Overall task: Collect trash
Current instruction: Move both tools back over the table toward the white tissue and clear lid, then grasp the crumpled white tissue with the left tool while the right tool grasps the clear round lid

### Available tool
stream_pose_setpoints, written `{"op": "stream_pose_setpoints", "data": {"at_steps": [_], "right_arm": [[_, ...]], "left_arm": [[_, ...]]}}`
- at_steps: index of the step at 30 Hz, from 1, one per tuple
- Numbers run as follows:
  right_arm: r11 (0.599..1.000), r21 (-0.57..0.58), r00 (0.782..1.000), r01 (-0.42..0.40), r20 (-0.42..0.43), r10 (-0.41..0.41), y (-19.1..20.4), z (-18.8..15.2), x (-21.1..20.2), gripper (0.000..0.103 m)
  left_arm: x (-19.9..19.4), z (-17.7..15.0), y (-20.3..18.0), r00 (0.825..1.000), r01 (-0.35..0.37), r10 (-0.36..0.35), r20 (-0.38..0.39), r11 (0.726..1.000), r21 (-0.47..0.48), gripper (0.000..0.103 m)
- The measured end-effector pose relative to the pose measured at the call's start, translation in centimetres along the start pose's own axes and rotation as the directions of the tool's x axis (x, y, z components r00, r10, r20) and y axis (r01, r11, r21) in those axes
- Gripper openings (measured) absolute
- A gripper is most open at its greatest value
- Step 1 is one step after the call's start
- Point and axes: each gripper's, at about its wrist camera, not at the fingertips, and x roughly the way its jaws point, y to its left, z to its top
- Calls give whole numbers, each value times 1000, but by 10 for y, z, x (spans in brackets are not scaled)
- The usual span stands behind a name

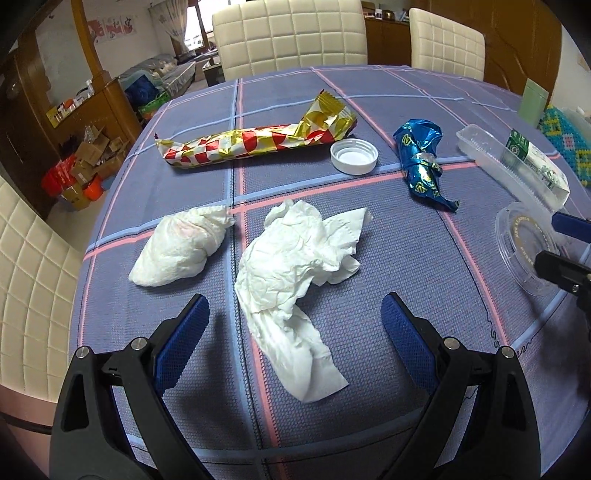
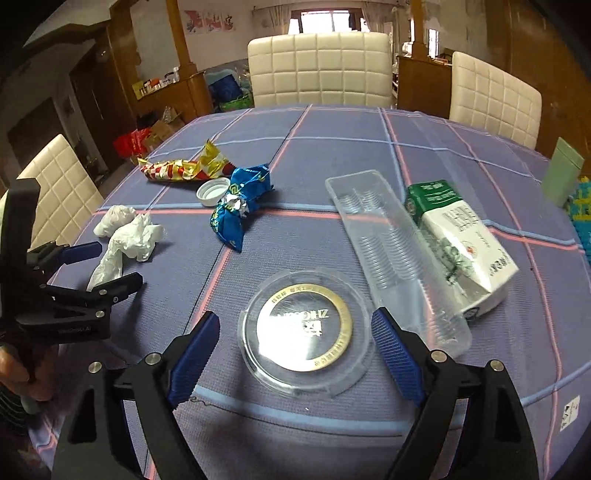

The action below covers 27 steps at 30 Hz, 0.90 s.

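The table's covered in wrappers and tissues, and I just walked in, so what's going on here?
A person is clearing trash with a handheld gripper in each hand. The left gripper is open around a crumpled tissue; the right gripper is open around a clear round lid. Nothing is picked up yet. A red-gold wrapper, blue wrapper, white cap, plastic tray and carton lie on the table.

Daylight pours from the far window [image 2: 320, 22], blown out white, and glare flares off the round clear plastic lid [image 2: 303, 328]. Soft shadows pool under both grippers. Fisheye bending curves the chairs, with dark vignetting at every corner; focus is sharp.
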Motion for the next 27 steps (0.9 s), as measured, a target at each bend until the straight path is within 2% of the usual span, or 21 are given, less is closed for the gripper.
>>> {"op": "stream_pose_setpoints", "data": {"at_steps": [7, 12, 16, 20, 22, 25, 26, 27], "right_arm": [[997, 65, 998, -41, -46, 44, -11, -14, -7, 82], [996, 61, 997, -64, -40, 66, -6, -21, -10, 82], [997, 67, 997, -41, -64, 45, -8, -20, 3, 82], [1000, -1, 998, 31, -63, -31, 2, -11, 13, 82], [998, -38, 997, 51, -60, -54, 10, -7, 19, 82], [998, -54, 998, 40, -50, -42, 14, -4, 24, 81], [998, -62, 998, 33, -47, -36, 17, -3, 25, 81], [997, -68, 999, 28, -45, -31, 20, -3, 26, 81]], "left_arm": [[0, -1, 1, 1000, 0, 0, 0, 1000, -3, 93], [1, 0, 0, 1000, 1, -1, 0, 1000, -4, 93], [0, -1, -4, 1000, 6, -6, 6, 1000, 13, 93], [-2, -2, -7, 1000, 15, -15, 9, 1000, 19, 91], [-2, -3, -7, 1000, 27, -28, 10, 999, 18, 88], [-3, -2, -4, 999, 53, -53, 10, 999, 5, 76], [-3, -2, -3, 998, 63, -63, 10, 998, -1, 69], [-3, -1, -2, 997, 70, -70, 11, 998, -4, 55]]}}
